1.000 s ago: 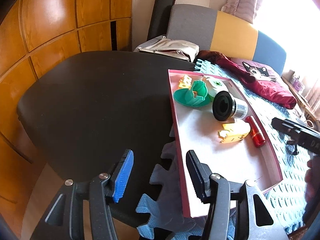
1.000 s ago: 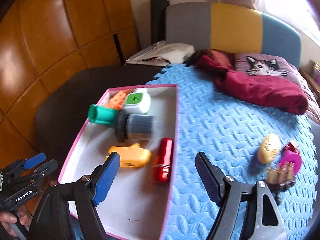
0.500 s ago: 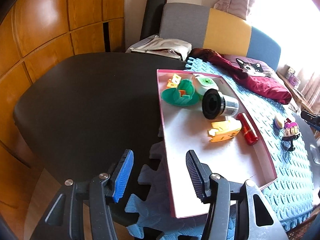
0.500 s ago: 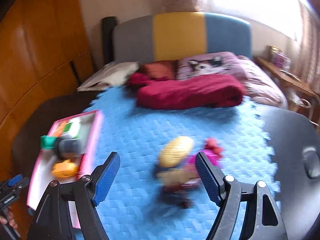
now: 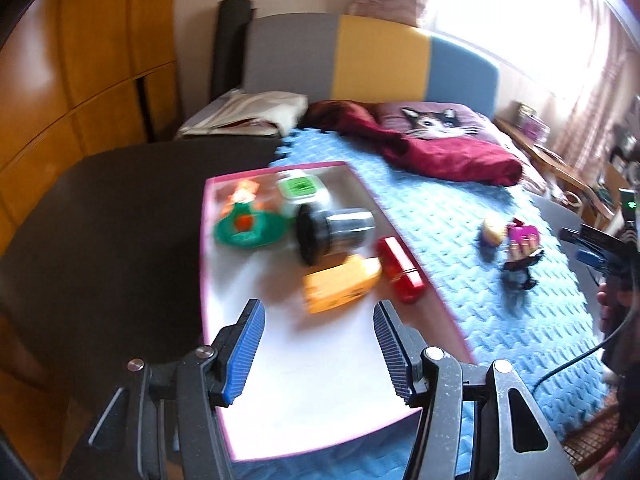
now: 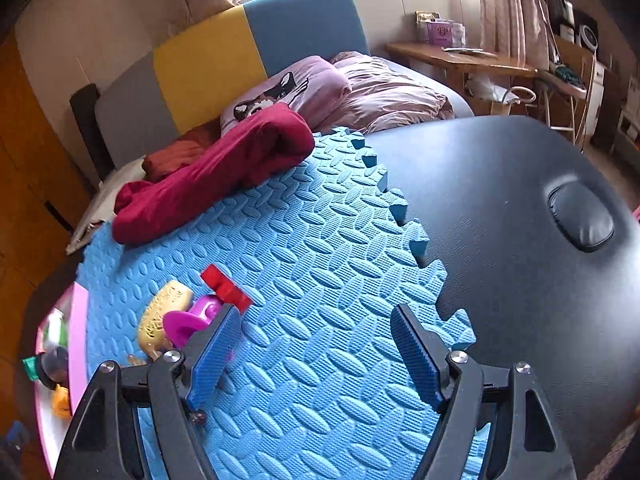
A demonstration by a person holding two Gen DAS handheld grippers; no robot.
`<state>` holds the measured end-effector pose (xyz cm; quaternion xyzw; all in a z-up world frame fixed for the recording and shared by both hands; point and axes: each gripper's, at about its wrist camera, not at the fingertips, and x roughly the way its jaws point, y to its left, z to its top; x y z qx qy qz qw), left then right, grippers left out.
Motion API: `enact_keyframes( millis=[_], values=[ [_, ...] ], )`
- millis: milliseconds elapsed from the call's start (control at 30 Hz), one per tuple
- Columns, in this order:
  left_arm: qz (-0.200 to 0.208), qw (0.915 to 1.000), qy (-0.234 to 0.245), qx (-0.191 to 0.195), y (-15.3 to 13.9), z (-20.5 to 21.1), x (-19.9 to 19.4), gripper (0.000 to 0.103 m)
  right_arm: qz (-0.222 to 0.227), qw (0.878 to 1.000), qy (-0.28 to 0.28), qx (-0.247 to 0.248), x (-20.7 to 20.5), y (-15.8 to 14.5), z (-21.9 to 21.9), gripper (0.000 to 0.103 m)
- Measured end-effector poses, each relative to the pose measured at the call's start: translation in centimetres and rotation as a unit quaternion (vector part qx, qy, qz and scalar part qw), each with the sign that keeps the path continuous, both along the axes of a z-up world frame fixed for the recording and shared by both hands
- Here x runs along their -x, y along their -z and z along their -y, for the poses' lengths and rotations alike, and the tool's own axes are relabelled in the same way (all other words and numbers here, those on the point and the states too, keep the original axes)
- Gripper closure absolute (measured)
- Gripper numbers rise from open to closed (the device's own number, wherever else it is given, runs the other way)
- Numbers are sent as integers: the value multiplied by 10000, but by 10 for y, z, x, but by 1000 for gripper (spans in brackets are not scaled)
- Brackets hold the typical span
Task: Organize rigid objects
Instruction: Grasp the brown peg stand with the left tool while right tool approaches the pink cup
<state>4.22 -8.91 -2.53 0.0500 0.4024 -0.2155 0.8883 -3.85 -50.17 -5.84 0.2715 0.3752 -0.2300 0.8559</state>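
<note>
A pink-rimmed tray (image 5: 288, 356) holds a green piece (image 5: 248, 228), a white and green box (image 5: 302, 190), a black lens (image 5: 332, 232), a yellow block (image 5: 340, 288) and a red tube (image 5: 400, 274). My left gripper (image 5: 316, 348) is open and empty above the tray's near end. On the blue foam mat (image 6: 320, 264) lie a yellow oval (image 6: 162, 314), a magenta piece (image 6: 192, 318) and a red piece (image 6: 226, 286). My right gripper (image 6: 316, 356) is open and empty, its left finger just right of these toys. It also shows in the left wrist view (image 5: 592, 246).
A dark red cloth (image 6: 216, 172) lies at the mat's far edge. The black table (image 6: 520, 220) has a raised oval bump (image 6: 580, 216). A bed with a cat pillow (image 5: 436, 124) and a wooden desk (image 6: 460, 60) stand behind.
My left gripper has swung right, over the tray. My right gripper has swung further right, so the loose toys now sit at its left finger.
</note>
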Motion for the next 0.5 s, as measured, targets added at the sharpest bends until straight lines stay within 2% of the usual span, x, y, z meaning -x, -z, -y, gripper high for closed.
enact_keyframes(
  millis=[200,500],
  values=[
    [67,9983,574,-11,-10,52,3,44,41,9999,-137,-20,1,-4,-6,24],
    [58,9939,1090,-154,-9,106,10,43,74,9998,26,-198,5,-1,5,24]
  ],
)
